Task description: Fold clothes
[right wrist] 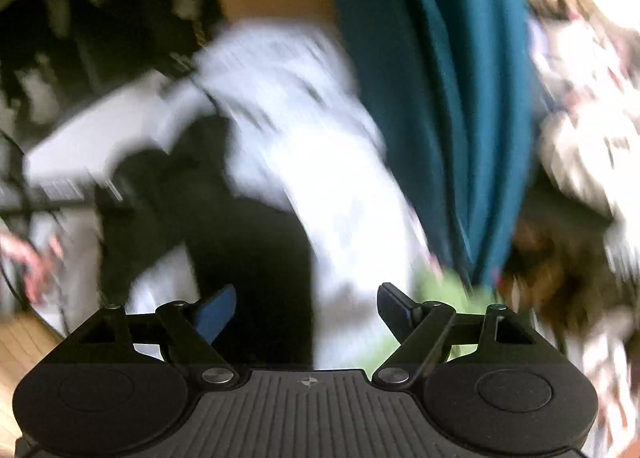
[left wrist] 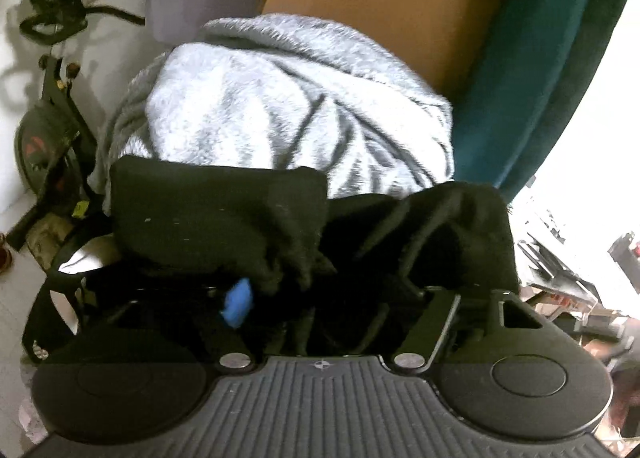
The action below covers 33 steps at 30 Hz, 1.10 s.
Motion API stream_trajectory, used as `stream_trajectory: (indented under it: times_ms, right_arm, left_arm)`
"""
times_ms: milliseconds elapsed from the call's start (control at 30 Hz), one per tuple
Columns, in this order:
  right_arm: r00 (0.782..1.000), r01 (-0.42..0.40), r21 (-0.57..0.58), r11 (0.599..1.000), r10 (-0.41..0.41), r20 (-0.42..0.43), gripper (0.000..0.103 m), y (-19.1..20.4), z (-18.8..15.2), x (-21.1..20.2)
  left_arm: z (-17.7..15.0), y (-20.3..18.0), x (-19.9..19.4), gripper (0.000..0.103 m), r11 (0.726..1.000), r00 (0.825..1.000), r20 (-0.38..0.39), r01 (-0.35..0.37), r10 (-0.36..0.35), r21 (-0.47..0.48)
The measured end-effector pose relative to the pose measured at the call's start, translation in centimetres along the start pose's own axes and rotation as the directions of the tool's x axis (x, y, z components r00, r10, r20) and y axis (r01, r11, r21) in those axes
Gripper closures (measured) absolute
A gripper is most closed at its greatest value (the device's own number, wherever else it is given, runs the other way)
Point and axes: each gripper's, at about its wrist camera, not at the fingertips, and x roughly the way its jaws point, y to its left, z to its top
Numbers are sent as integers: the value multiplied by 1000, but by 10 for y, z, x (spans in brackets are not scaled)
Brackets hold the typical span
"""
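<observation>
Left gripper (left wrist: 320, 298) sat spread wide, black garment (left wrist: 224, 210) draped over and between its fingers, pads not pinching it. The garment lay lower centre of frame, on a grey fleece blanket (left wrist: 280, 98). Right gripper (right wrist: 306, 318) stood wide, holding nothing; view motion-blurred, black garment (right wrist: 240, 238) left of centre.

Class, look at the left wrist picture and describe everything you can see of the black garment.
The black garment is a dark, matte, soft-looking cloth, crumpled rather than folded. One flatter panel with a straight top edge lies at the left; a bunched, creased part rises at the right. It lies against the fluffy pale grey blanket behind it. It drapes over the left gripper, hiding most of its fingers; one blue pad shows. Whether the pads press it cannot be told.
</observation>
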Motion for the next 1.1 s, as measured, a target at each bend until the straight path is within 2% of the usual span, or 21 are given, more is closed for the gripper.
stream_trajectory:
  times_ms: [133,200,300,400,500,600,633,700,733,767,833,900,967,1100]
  right_arm:
    - [994,80,146,986,-67,-92,28,-25,-64,-8]
    - [991,91,217,972,-67,-116,28,-33,-85,-15]
    - [986,127,273,954,-91,-140,28,-43,-110,-25]
    - [984,128,261,957,-90,-152,28,-43,-122,-25]
    - [983,84,177,981,-53,-174,28,-27,-128,-6]
    - [973,60,129,990,-30,-228,28,-15,-131,23]
    - [970,64,117,991,-35,-240,31,-12,-133,28]
    - [965,71,95,993,-45,-258,50,-8,-136,37]
    - [965,73,91,993,-47,-256,69,-7,-136,35]
    - [966,74,86,994,-50,-255,82,-6,-136,33]
    - [975,66,78,995,-47,-215,92,-4,-134,22]
    - [987,72,58,996,-62,-151,94,-2,-130,4]
    - [993,81,55,995,-76,-86,94,-3,-125,-14]
    - [992,111,87,990,-115,41,94,-12,-113,-54]
  left_arm:
    - [-8,-6,-29,27,997,999,41,22,-19,-72]
    - [-12,-7,-48,26,993,997,67,29,-22,-112]
    - [-24,-11,-73,24,992,996,93,22,-11,-122]
    - [-41,-16,-78,23,995,998,60,-7,13,-100]
    - [-57,-23,-74,23,997,999,-6,-40,39,-72]
    - [-63,-30,-70,23,998,999,-28,-20,18,-55]
    - [-64,-32,-69,23,999,999,-32,-14,12,-48]
    - [-62,-39,-65,23,999,999,-36,4,-6,-35]
    - [-60,-43,-62,23,999,999,-38,21,-22,-27]
    - [-59,-47,-60,23,999,998,-40,38,-39,-19]
    - [-57,-58,-51,23,997,996,-50,78,-78,3]
    - [-60,-75,-39,23,990,988,-79,134,-132,30]
    - [-64,-93,-23,23,978,973,-120,203,-195,55]
    - [-83,-131,12,20,944,924,-252,319,-288,90]
